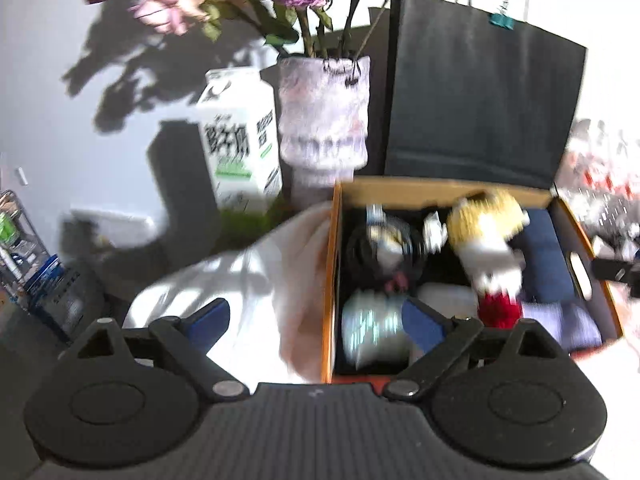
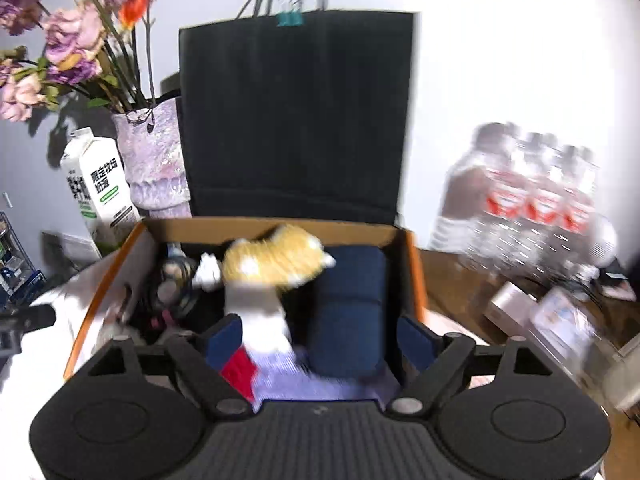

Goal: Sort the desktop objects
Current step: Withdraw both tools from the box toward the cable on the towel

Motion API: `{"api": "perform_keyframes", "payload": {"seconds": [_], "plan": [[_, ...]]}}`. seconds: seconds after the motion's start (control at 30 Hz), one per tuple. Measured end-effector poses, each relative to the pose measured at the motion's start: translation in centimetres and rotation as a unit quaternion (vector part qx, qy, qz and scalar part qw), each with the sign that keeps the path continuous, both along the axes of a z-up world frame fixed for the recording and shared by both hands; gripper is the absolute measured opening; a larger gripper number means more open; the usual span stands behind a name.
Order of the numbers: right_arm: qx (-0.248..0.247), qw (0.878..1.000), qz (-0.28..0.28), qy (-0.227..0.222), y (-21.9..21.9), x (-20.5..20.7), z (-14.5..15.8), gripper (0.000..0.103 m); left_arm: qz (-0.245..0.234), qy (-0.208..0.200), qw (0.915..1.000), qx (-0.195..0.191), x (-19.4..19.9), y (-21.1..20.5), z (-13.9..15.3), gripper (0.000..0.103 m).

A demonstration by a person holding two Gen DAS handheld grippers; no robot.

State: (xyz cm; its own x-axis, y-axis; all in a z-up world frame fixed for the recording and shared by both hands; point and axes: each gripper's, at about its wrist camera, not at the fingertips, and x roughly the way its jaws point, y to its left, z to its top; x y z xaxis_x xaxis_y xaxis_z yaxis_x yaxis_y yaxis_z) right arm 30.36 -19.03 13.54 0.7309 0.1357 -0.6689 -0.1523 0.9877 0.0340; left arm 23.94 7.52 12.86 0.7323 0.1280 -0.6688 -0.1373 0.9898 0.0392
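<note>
A black paper bag [image 2: 296, 116] is standing tall in the upper centre of the right wrist view, filling the space behind an open cardboard box [image 2: 276, 229] with orange sides. A pack of water bottles [image 2: 528, 196] is sitting blurred at the right. A lilac vase [image 1: 323, 112] of dried flowers and a white carton [image 1: 240, 148] are standing in the upper middle of the left wrist view. Inside the box, a navy pouch [image 2: 352, 308] is lying at the right, beside a yellow-and-white plush toy [image 2: 264, 280]. The left gripper [image 1: 316, 320] is hanging wide open at the bottom, straddling the box's left wall, holding nothing. The right gripper [image 2: 320, 338] is gaping over the box, pads clear of the pouch.
</note>
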Motion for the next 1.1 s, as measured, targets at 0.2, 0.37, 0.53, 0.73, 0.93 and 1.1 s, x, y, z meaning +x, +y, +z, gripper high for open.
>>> {"api": "perform_keyframes", "payload": {"seconds": [0.2,0.37,0.53,0.73,0.93,1.1], "plan": [[0.025,0.999,0.027,-0.015,-2.0,-8.4,0.4,0.086,-0.002,-0.02,0.9997,0.013,-8.7,-1.1,-0.8,0.095],[0.048,0.996,0.072,-0.034,-2.8,-16.9,-0.7,0.089,-0.031,-0.058,0.9976,-0.022,-16.7,-1.2,-0.5,0.095],[0.068,0.992,0.082,-0.067,-3.6,-25.6,-2.4,0.091,-0.051,-0.107,0.9916,-0.051,-25.0,-2.5,-1.4,0.097],[0.054,0.987,0.07,-0.131,-4.1,-34.7,-5.5,0.096,-0.056,-0.135,0.9893,-0.002,-32.4,-6.3,-4.7,0.1],[0.026,0.982,0.059,-0.18,-4.5,-41.4,-9.7,0.096,-0.054,-0.073,0.9958,-0.014,-35.7,-8.7,-10.0,0.099],[-0.012,0.984,0.044,-0.17,-4.8,-42.6,-11.3,0.096,-0.066,-0.06,0.996,0.005,-35.7,-9.7,-11.4,0.099]]}}
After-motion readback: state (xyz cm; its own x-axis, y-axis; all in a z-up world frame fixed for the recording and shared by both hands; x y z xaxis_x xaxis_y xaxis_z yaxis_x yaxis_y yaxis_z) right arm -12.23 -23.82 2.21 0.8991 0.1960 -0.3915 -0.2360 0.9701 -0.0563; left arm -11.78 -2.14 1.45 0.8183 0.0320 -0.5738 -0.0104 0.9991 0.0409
